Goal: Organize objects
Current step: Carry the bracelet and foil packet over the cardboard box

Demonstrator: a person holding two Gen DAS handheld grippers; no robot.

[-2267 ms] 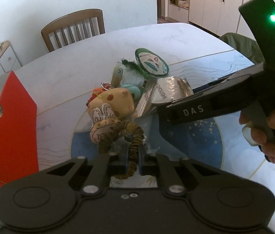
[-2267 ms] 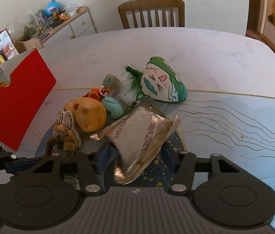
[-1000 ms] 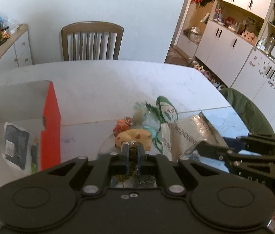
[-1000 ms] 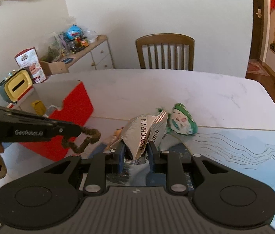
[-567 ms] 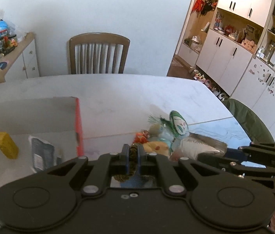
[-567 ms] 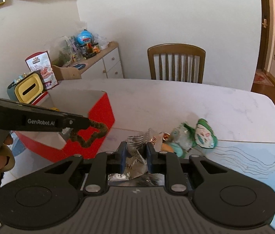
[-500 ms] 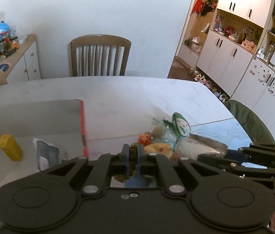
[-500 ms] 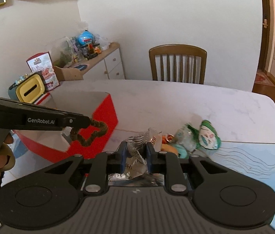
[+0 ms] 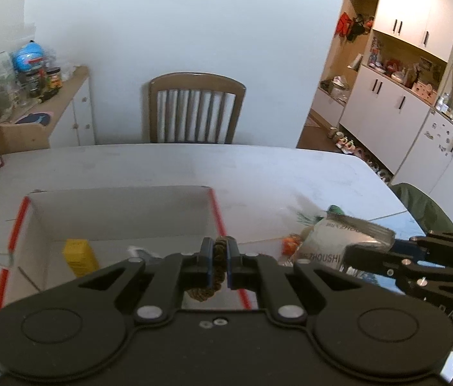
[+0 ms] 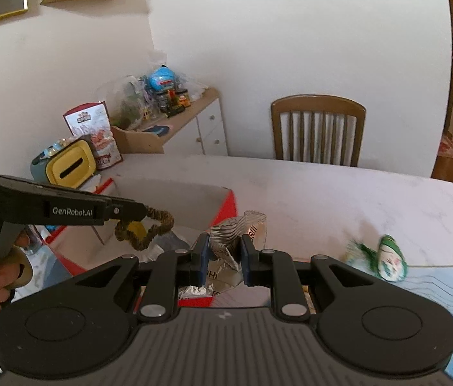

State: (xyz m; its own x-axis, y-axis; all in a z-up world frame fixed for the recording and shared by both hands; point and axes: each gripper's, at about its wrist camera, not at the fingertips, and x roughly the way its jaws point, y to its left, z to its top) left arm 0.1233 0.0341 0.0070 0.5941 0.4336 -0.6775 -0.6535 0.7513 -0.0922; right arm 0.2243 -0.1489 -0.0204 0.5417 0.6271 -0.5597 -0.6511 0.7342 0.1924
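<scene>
My left gripper (image 9: 219,262) is shut on a brown leopard-print hair scrunchie (image 9: 218,270), held above the open red box (image 9: 218,215). From the right wrist view the scrunchie (image 10: 149,230) dangles off the left gripper (image 10: 144,210) over the box (image 10: 229,207). My right gripper (image 10: 224,259) is shut on a crinkled silver foil packet (image 10: 236,228), near the box's right wall; the packet (image 9: 335,241) also shows right of the box. Inside the box lie a yellow block (image 9: 78,255) and a dark packet, mostly hidden. A green-and-white plush (image 10: 390,262) stays on the table.
A wooden chair (image 9: 195,109) stands at the table's far side. A sideboard (image 10: 168,135) crowded with jars and bags is at the left, next to a yellow tissue box (image 10: 72,167). White cabinets (image 9: 396,109) line the right wall. Small toys (image 9: 290,243) lie right of the box.
Both grippers lifted off the toy pile and swung left with their loads; the scrunchie now hangs over the box interior and the foil packet sits at its right wall.
</scene>
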